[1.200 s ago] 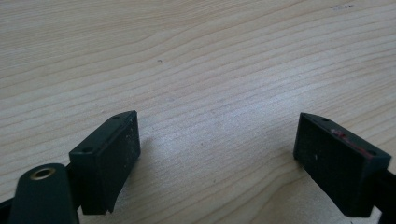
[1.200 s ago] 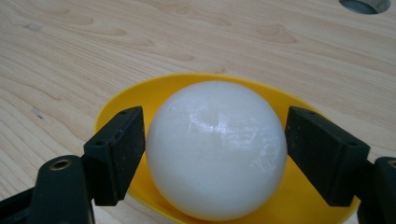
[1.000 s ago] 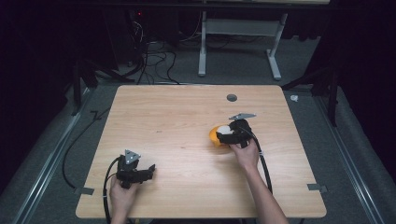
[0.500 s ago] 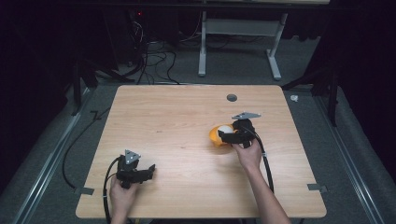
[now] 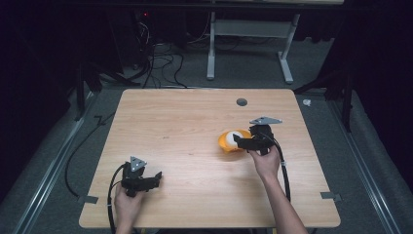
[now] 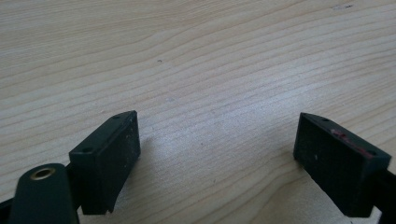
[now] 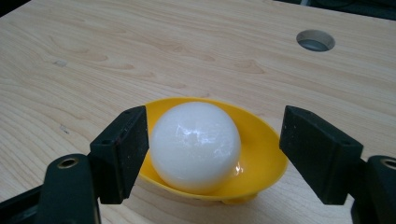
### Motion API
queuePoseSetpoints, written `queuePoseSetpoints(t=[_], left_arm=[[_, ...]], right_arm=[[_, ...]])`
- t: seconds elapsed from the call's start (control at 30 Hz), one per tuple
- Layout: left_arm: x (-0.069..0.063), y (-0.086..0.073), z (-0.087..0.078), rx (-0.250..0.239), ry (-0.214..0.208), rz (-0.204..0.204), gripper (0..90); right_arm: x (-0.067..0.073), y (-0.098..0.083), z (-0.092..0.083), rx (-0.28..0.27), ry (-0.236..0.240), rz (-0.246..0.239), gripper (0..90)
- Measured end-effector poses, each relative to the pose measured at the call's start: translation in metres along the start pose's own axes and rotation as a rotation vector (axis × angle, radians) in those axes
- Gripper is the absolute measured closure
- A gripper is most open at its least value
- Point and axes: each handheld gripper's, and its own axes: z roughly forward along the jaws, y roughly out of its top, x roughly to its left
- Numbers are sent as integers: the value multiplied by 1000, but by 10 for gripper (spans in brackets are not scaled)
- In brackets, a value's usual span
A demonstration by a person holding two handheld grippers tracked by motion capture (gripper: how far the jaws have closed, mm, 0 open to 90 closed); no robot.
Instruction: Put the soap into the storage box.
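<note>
We are holding the left gripper (image 5: 155,178) near the front left corner of the table (image 5: 185,117), its jaws spread wide over bare wood with nothing between them, so nothing is going wrong there. The risk is sitting farther out, at the right gripper (image 7: 212,140), whose jaws are also standing apart and straddling a glossy white ball (image 7: 195,145) that is resting in a shallow yellow dish (image 7: 261,158). The ball is lying much closer to the left jaw in the right gripper view, seemingly touching or just beside it, while the other jaw is standing well clear on the far side of the dish rim. We are judging that closing from here could push the ball sideways before both pads meet it, and because the surface looks smooth and round, it could squirt out or roll off the dish. The dish itself looks light and is perched on a small foot, so an off-centre squeeze or a low jaw catching the rim could tip or slide it. Beyond the dish, a round hole (image 7: 315,40) is opening in the tabletop, where a loose ball might be heading.
</note>
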Motion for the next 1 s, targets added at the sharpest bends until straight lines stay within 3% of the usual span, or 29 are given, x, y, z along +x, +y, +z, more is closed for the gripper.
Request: queuePoseSetpoints(t=[1.0], left_arm=[[0, 0, 0, 0, 1, 0, 150]], right_arm=[[-16, -17, -42, -76, -35, 34, 270]])
